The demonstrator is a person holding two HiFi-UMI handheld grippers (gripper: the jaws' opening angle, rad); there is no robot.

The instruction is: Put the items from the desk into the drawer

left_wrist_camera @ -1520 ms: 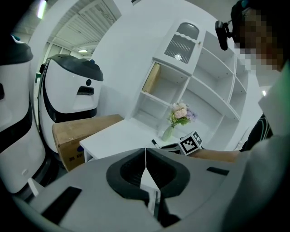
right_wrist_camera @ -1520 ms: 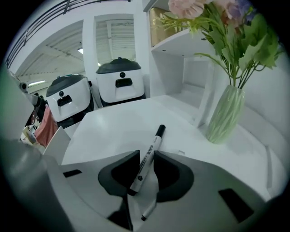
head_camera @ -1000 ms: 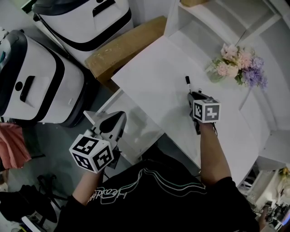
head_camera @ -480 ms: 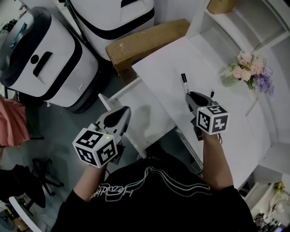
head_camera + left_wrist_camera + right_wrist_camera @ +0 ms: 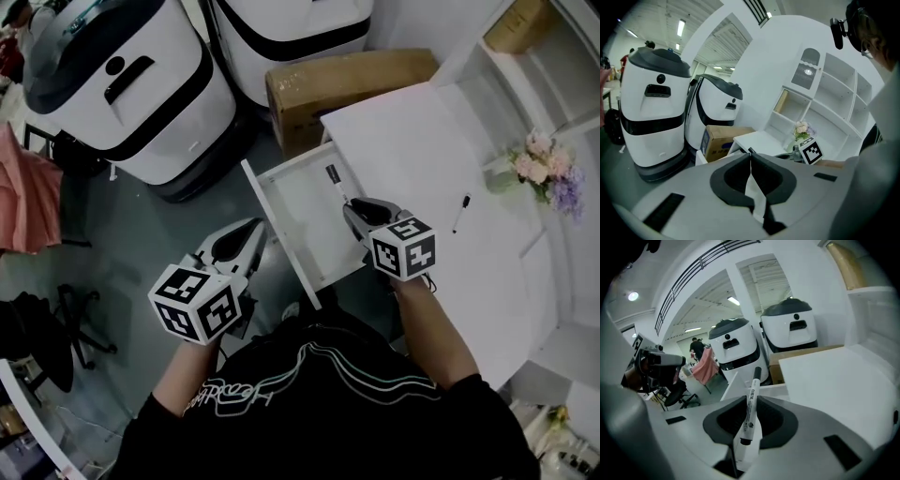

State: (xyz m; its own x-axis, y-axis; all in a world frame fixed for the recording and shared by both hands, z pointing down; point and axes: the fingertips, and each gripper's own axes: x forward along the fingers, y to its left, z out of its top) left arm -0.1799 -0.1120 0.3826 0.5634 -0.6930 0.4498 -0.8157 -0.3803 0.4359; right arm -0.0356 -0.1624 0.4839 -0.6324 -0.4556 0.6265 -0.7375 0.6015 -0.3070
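White marker (image 5: 335, 182) in right claw (image 5: 749, 399)

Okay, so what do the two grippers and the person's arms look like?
Both the left gripper and right gripper have pale grey, tapering shells with black padding inside the jaws. Each carries a white cube printed with black square markers. The person wears a black short-sleeved top with a white line graphic.

Dim, fisheye edges, ceiling strip lights
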